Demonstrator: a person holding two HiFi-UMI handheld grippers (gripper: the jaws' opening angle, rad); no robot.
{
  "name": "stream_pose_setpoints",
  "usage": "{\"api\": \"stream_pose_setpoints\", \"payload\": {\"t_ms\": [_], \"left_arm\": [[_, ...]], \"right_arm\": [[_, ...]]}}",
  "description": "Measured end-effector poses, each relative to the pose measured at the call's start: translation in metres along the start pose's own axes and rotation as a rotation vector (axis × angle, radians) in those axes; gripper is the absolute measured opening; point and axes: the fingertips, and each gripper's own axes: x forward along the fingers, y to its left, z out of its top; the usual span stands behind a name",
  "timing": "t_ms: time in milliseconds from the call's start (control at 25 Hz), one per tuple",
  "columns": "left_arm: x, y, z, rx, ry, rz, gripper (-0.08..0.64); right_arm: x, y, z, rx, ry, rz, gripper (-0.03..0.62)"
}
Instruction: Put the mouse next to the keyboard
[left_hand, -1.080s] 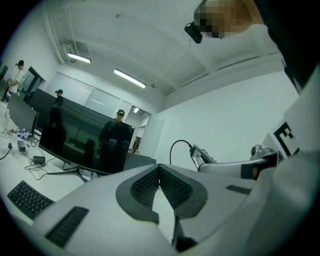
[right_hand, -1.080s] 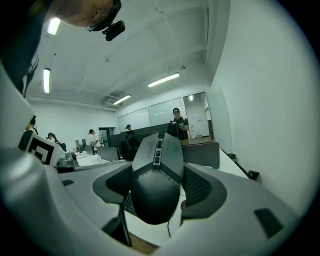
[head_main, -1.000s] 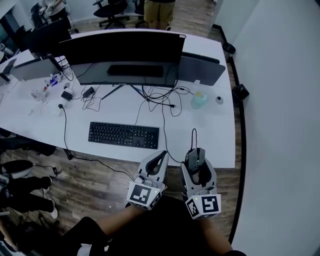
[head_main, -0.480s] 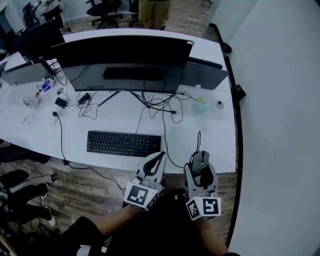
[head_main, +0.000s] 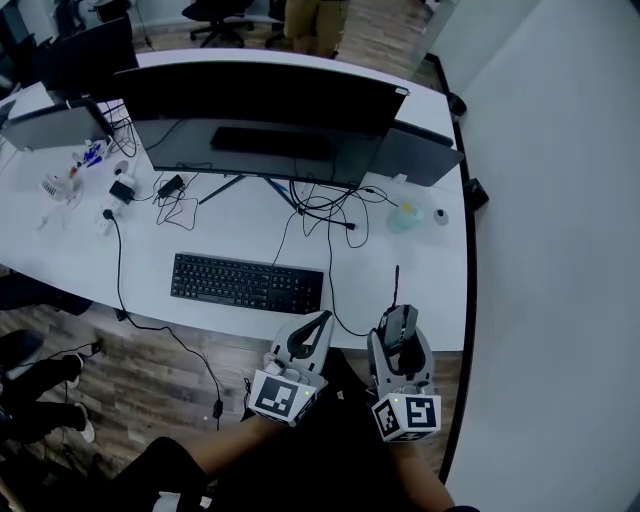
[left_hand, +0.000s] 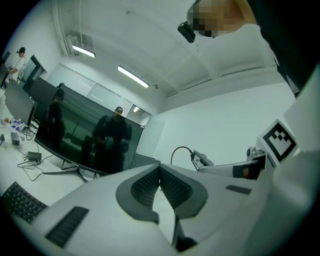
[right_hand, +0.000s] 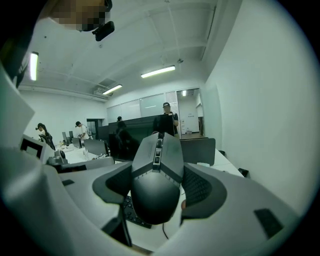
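Observation:
A dark wired mouse (head_main: 397, 324) sits clamped between the jaws of my right gripper (head_main: 398, 328), held above the desk's near edge at the right; its cable runs up over the desk. In the right gripper view the mouse (right_hand: 157, 175) fills the middle, pointing away from me. The black keyboard (head_main: 247, 283) lies flat on the white desk (head_main: 90, 255), to the left of the mouse and farther in. My left gripper (head_main: 318, 324) hangs just off the desk's near edge, below the keyboard's right end, jaws shut with nothing between them (left_hand: 159, 184).
A wide dark monitor (head_main: 260, 110) stands behind the keyboard, with tangled cables (head_main: 325, 205) beneath it. A pale green container (head_main: 402, 215) and a small round object (head_main: 441, 215) sit at the desk's right. Small gadgets (head_main: 118, 190) lie at the left. A white wall (head_main: 560, 250) borders the right.
The view has shifted slightly, so the desk sits a little lower and left in frame. Both grippers hold much the same pose, the mouse still in the right one.

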Motion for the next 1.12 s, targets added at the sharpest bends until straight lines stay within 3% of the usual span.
{"api": "stream_pose_setpoints", "payload": {"t_ms": [400, 640, 800, 920, 1120], "left_arm": [[0.017, 0.005, -0.002, 0.044, 0.030, 0.030, 0.003], [0.039, -0.005, -0.022, 0.088, 0.063, -0.017, 0.003], [0.054, -0.003, -0.018, 0.098, 0.033, 0.021, 0.003], [0.065, 0.001, -0.028, 0.137, 0.070, 0.024, 0.003], [0.085, 0.005, -0.027, 0.104, 0.066, 0.061, 0.003]], "right_arm": [[0.021, -0.015, -0.011, 0.038, 0.024, 0.022, 0.308], [0.039, -0.025, -0.028, 0.088, 0.067, 0.061, 0.308], [0.052, -0.036, -0.039, 0.113, 0.090, 0.069, 0.308], [0.062, -0.043, -0.050, 0.133, 0.113, 0.076, 0.308], [0.074, -0.055, -0.064, 0.159, 0.158, 0.087, 0.308]]}}
